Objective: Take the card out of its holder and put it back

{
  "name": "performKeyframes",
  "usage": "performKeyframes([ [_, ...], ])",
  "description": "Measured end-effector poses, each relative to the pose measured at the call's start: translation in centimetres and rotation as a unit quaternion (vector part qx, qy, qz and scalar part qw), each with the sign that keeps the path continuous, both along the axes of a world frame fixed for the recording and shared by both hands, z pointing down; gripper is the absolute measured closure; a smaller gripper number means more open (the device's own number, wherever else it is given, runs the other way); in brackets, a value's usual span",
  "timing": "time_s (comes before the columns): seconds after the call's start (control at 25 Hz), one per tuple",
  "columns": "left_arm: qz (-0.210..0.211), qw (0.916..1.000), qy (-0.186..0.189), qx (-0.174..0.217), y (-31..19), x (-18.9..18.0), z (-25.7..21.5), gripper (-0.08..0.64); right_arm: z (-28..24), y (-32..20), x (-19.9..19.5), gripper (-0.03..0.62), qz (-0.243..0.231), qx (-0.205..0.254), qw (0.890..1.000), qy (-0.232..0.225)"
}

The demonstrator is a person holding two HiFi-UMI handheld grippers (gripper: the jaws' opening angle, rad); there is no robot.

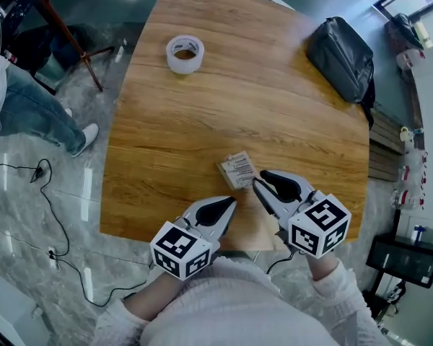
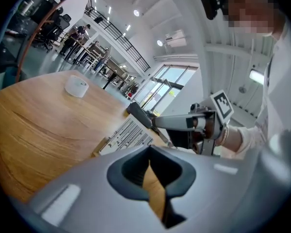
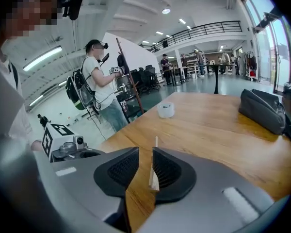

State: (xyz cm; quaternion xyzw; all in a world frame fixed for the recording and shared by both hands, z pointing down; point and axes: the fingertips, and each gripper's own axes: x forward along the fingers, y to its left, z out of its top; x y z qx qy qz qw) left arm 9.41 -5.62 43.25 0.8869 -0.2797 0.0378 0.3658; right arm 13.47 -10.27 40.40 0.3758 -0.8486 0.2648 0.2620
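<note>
Straddling card [image 1: 238, 169] with right gripper [image 3: 145, 152]: jaws apart, card edge-on close against one pad, clear gap at other. Resting by tabletop [image 1: 202, 114] near edge, right of middle. Left gripper [image 2: 149, 148] pinched together, empty, just beside. Tape roll [image 1: 185, 52] toward far left corner, black bag [image 1: 340, 58] at far right edge.

The head camera looks steeply down from above the table's [image 1: 202, 121] near edge. The left gripper [image 1: 231, 202] camera, low and close to the wood, faces far-right. The right gripper [image 1: 260, 178] camera faces far-left. All three share the tabletop and the tape roll [image 1: 185, 53].
</note>
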Motion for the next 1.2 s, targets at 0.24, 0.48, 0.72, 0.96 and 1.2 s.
performKeyframes([
  [0.24, -0.01, 0.9998, 0.017, -0.006, -1.2, -0.6, 0.4, 0.552, 1.2, -1.4, 0.1, 0.503, -0.021, -0.042, 0.998, 0.046],
  [0.48, -0.018, 0.9992, 0.032, -0.015, -2.3, -0.9, 1.0, 0.552, 2.7, -2.1, -0.3, 0.503, -0.031, -0.084, 0.994, 0.057],
  [0.72, -0.02, 0.9987, 0.04, -0.025, -2.9, -1.1, 1.5, 0.552, 3.8, -2.7, -0.9, 0.503, -0.052, -0.121, 0.988, 0.078],
  [0.96, -0.025, 0.998, 0.048, -0.032, -3.4, -1.3, 1.8, 0.551, 4.0, -2.6, -1.2, 0.512, -0.06, -0.151, 0.982, 0.093],
  [1.2, -0.031, 0.997, 0.06, -0.036, -3.6, -1.4, 1.9, 0.552, 4.6, -2.6, -0.8, 0.552, -0.063, -0.172, 0.975, 0.128],
])
